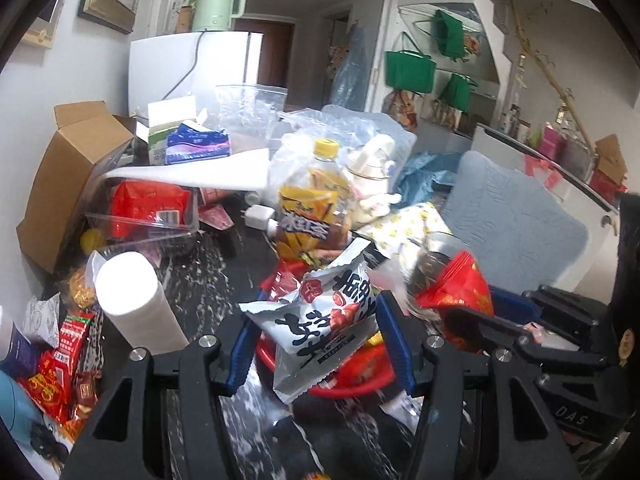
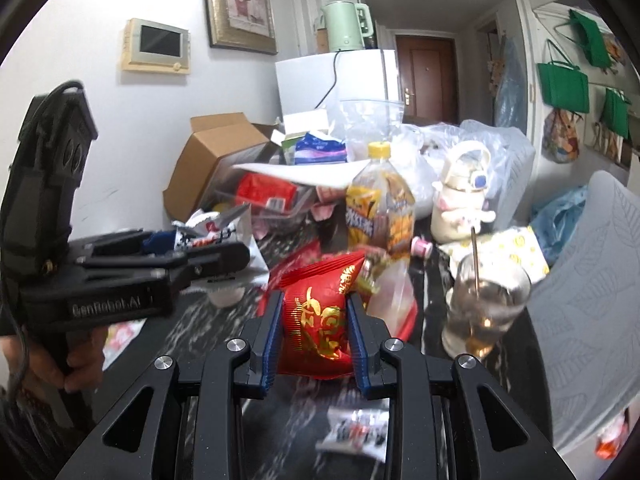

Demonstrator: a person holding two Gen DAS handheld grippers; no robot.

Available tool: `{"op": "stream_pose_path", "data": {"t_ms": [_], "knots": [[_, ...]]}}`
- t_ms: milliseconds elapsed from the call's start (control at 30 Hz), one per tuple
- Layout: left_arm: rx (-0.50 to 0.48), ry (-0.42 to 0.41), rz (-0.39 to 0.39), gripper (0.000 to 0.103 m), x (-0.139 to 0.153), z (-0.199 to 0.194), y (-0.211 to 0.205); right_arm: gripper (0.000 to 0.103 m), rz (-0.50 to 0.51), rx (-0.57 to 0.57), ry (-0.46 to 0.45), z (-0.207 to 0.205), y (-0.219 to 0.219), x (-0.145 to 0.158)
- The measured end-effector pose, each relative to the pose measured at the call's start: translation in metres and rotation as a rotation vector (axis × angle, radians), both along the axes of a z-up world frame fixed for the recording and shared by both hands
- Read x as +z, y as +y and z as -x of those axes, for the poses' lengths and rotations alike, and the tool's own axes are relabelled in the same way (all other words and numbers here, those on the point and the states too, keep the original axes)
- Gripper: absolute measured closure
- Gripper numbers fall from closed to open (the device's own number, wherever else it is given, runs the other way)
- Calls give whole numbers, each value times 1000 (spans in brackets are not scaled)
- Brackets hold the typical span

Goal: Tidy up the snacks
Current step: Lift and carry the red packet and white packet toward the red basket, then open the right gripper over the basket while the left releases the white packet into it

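Dark marbled table (image 1: 208, 272), heavily cluttered: cardboard box (image 1: 68, 176) at the far left, clear bin (image 1: 144, 216) with a red pack inside, paper roll (image 1: 136, 304) lying near the left edge, iced-tea bottle (image 1: 310, 204) upright mid-table, white cartoon flask (image 2: 460, 196) just beside it, glass (image 2: 484, 304) with a metal straw on the right. Room behind: white fridge (image 2: 332, 84) with a green kettle (image 2: 346, 26) on top, framed picture (image 2: 240, 4) and wall panel (image 2: 156, 46) on the left wall, brown door (image 2: 426, 76) down the hall, green bags (image 1: 410, 70) hung on the right wall. Left gripper (image 1: 316, 344): fingers part-closed, clamped on a white snack bag (image 1: 320, 320) with black characters, bag held tilted above a red bowl (image 1: 352, 384) with more packets in it. Right gripper (image 2: 312, 332): fingers pinching a red snack bag (image 2: 316, 320) with gold print from both sides, bag off the table, near the bowl's rim (image 2: 408, 320). The two grippers sit close, left one just to the left of the right one. Loose red sachets (image 1: 68, 364) piled at the table's near-left corner. Another small white packet (image 2: 356, 428) lies on the table below the right fingers, blurred.
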State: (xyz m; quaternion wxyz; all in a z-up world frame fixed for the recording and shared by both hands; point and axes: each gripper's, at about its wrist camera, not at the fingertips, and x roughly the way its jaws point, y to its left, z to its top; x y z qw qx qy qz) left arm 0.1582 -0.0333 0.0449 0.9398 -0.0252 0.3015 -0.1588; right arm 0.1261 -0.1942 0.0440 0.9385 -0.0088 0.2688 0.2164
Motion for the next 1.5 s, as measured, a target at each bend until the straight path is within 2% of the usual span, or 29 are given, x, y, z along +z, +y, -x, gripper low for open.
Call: {"op": "stream_pose_path", "data": {"t_ms": [233,300,467,600,767,900,1033,1100,1133,1233,1367,1500], "knots": [[18,-2,-57,48,-20,-25,-8,73,45,-16,-9,-36,6,-1],[12,21,-87,48,-31,-31,-10,73,49,-23,-7,-40,6,-4],[-40,86,-96,48,-55,-41,-16,73,17,-12,31,-49,6,-20],[-52,122,-118,48,-68,-48,-21,73,60,-28,42,-51,7,-34],[-79,161,-91,48,-80,-53,-22,73,96,-39,52,-53,8,-43],[-83,182,-103,48,-88,-56,-27,73,105,-39,57,-53,8,-46],[-91,257,-106,48,-99,-63,-31,73,106,-39,61,-53,6,-48],[-85,272,-120,47,-100,-64,-33,73,103,-37,65,-54,6,-49],[-80,269,-127,44,-98,-63,-34,73,102,-38,66,-54,5,-49],[-59,241,-152,27,-91,-58,-34,73,92,-41,70,-55,3,-49],[-26,203,-165,25,-74,-50,-29,73,72,-38,74,-55,-1,-47],[-2,203,-164,25,-60,-47,-18,73,57,-34,73,-55,-2,-45]]}}
